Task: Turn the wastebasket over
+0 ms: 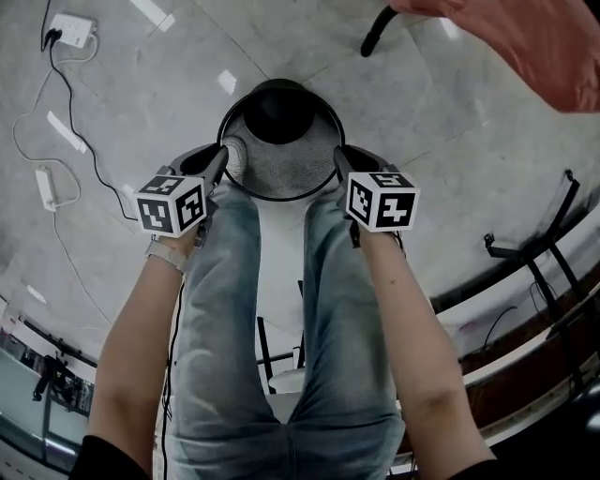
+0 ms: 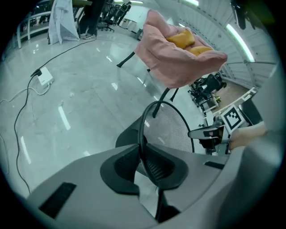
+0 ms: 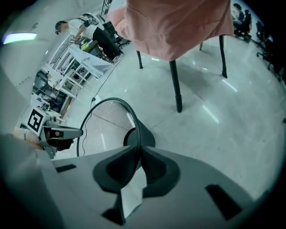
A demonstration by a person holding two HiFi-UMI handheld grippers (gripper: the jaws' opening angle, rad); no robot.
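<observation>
The pale marble floor (image 1: 450, 122) fills the head view. A pink cloth (image 1: 525, 47) drapes a black-legged chair (image 3: 175, 85) at the far side. The person's jeans (image 1: 281, 328) run down the middle. Just beyond them the black mesh basket (image 1: 281, 159) stands mouth up on the floor. The left gripper (image 1: 223, 155) is clamped on the basket's rim (image 1: 281, 84) at the left side, the wire pinched between its jaws. The right gripper (image 1: 339, 157) is clamped on the rim at the opposite side in the same way. A white power strip (image 1: 72, 28) and its cable (image 1: 84, 141) lie well off to the left.
</observation>
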